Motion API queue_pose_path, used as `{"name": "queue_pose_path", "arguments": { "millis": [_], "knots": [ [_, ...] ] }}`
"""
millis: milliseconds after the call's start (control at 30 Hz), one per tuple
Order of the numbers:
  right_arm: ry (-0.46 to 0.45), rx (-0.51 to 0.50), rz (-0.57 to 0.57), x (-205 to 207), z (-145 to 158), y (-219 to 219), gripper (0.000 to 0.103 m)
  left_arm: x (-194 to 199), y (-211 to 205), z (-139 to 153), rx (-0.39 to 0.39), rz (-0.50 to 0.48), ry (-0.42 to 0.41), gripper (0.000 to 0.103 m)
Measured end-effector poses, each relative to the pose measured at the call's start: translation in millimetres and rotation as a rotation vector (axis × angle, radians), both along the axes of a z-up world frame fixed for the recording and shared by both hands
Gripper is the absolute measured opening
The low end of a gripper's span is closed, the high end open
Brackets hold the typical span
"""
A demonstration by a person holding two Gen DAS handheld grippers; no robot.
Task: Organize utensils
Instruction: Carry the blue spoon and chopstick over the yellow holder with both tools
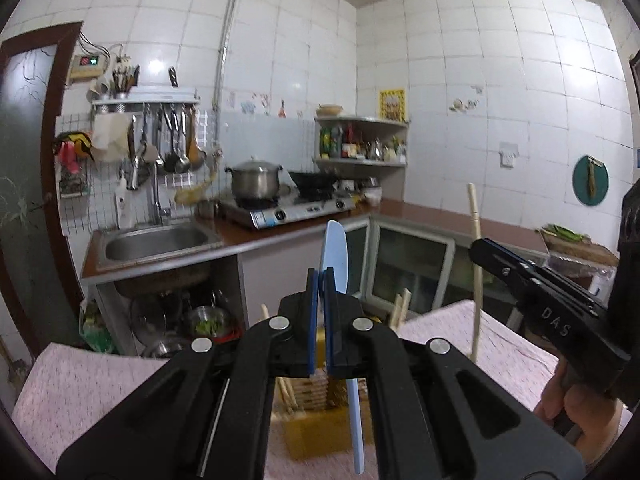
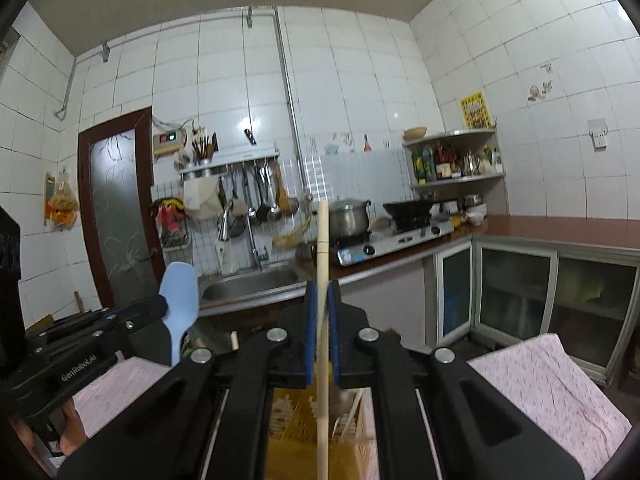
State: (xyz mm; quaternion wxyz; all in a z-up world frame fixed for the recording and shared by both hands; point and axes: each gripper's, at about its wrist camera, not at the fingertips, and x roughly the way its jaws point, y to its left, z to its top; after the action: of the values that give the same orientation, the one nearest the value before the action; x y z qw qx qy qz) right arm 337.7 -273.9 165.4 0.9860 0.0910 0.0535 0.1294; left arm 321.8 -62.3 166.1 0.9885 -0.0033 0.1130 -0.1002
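Observation:
My left gripper (image 1: 322,276) is shut on a light-blue spatula (image 1: 335,246). The spatula stands nearly upright, blade up and thin handle hanging below the jaws. My right gripper (image 2: 322,290) is shut on a long wooden stick (image 2: 323,236), also upright. Both are held above a yellow box (image 1: 320,434) that holds several wooden utensils (image 1: 402,312). In the left wrist view the right gripper (image 1: 480,248) shows at the right with the stick (image 1: 474,216). In the right wrist view the left gripper (image 2: 160,306) and the spatula (image 2: 180,292) show at the left.
The box (image 2: 288,452) stands on a table with a pink patterned cloth (image 1: 80,392). Beyond are a steel sink (image 1: 156,242), a gas stove (image 1: 288,210) with a pot and a wok, a corner shelf (image 1: 362,140), hanging ladles (image 1: 172,140), and glass-door cabinets (image 2: 520,296).

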Motion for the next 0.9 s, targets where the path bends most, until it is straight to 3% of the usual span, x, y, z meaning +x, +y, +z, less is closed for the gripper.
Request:
{"name": "queue_pose_path", "arguments": {
  "millis": [233,367,467,667,900],
  "knots": [
    [-0.085,0.05,-0.003,19.8,6.2,3.4,0.006,27.8,11.9,-2.3,-0.034,0.033,-0.068,0.001],
    [-0.131,0.053,-0.01,21.8,-4.9,10.0,0.006,38.5,13.8,-15.1,-0.017,0.056,-0.092,0.001],
    [-0.137,0.051,-0.005,23.6,-12.7,14.1,0.006,44.6,20.6,-21.6,-0.048,0.065,-0.09,0.001],
    [-0.219,0.058,-0.028,17.7,-22.5,17.3,0.006,43.6,23.9,-32.2,-0.049,0.094,-0.154,0.001],
    [-0.266,0.123,-0.036,14.8,-26.1,6.9,0.006,44.6,18.4,-39.9,-0.056,0.066,-0.164,0.001]
  ]
}}
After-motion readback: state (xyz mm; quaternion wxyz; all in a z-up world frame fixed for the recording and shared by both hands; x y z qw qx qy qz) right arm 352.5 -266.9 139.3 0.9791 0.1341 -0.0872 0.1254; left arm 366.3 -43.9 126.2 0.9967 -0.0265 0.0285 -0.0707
